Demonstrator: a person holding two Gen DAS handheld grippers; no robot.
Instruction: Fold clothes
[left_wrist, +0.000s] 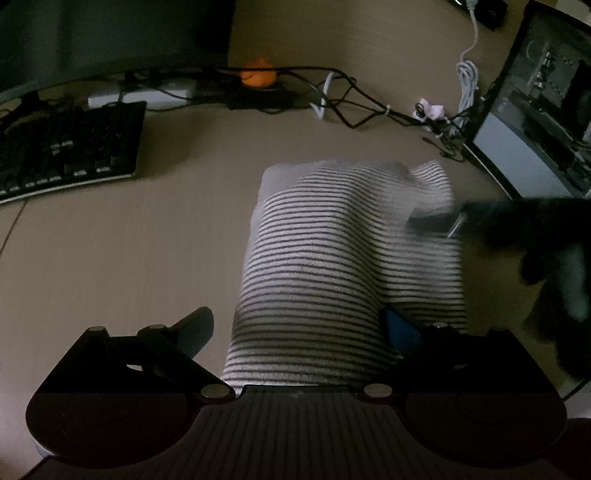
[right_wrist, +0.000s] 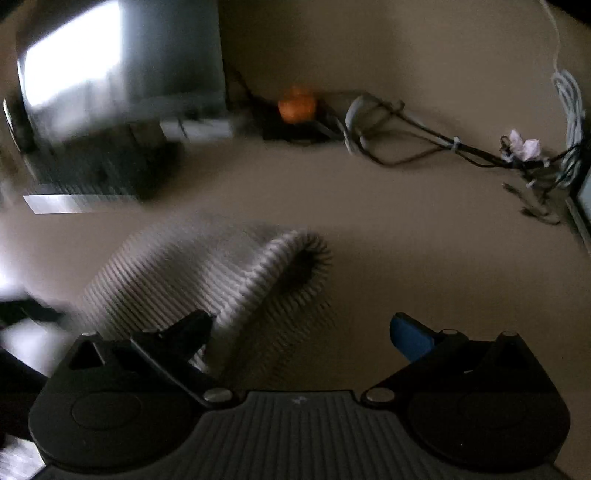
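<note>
Striped garment (left_wrist: 347, 266) lying folded on the tan surface (left_wrist: 129, 258), long axis running away from the left gripper (left_wrist: 301, 326) — jaws apart, straddling its near end — right gripper (right_wrist: 301, 332) beside its curled right edge, jaws apart, empty.

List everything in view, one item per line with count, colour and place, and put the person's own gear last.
striped garment: one, white with dark stripes, folded, middle of the desk
desk: one, beige
keyboard: one, black, far left
monitor: one, dark, behind the keyboard
orange object: one, at the back among cables
black cables: a tangle, along the back
white cable: one, coiled, back right
screen: one, dark frame, far right
left gripper: one, black, open astride the garment's near end
right gripper: one, black with a blue pad, open beside a raised fold
</note>
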